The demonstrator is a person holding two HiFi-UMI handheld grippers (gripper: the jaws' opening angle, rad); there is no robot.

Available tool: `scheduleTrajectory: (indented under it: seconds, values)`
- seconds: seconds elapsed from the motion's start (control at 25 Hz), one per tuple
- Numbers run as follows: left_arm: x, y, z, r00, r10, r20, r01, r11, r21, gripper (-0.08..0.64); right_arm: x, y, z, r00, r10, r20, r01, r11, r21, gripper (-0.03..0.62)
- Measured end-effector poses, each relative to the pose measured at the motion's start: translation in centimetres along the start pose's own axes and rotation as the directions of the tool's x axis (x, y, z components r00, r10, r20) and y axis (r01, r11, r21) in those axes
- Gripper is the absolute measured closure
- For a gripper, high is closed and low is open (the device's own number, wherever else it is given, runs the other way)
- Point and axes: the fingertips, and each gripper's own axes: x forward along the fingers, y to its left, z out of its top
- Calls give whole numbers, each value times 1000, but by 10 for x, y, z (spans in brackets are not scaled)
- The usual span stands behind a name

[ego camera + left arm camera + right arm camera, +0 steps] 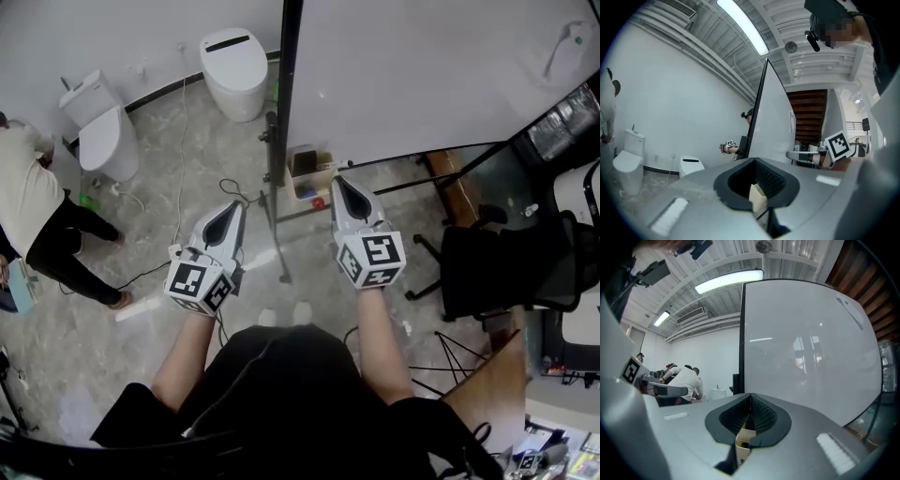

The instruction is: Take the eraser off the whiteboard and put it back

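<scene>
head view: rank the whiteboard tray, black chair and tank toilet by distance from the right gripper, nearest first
1. whiteboard tray, just up and left of the right gripper
2. black chair, off to its right
3. tank toilet, far upper left

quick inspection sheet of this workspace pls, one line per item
surface: pale marbled floor; no table seen
job's things: whiteboard upright on its stand, no writing seen; small pale item near its corner, too small to call an eraser
clutter: tray of small bits on the stand
grippers: left gripper and right gripper both shut, nothing between the jaws, aimed toward the board
cables: thin cable across the floor
surroundings: tank toilet, tankless toilet, person bent over at left, black office chair
</scene>
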Motion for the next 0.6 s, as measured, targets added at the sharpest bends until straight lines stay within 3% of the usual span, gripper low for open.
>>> scheduleTrajectory:
  seconds: [0.32, 0.6]
  values:
    - [21, -9, -8, 1000, 12, -4, -12, 1000, 10, 555, 43, -11, -35, 997, 15, -74, -14, 1000, 15, 578]
    - [26, -14, -14, 1000, 22, -16, -21, 1000, 13, 555, 67, -8, -52, 992, 34, -125, -34, 999, 2, 520]
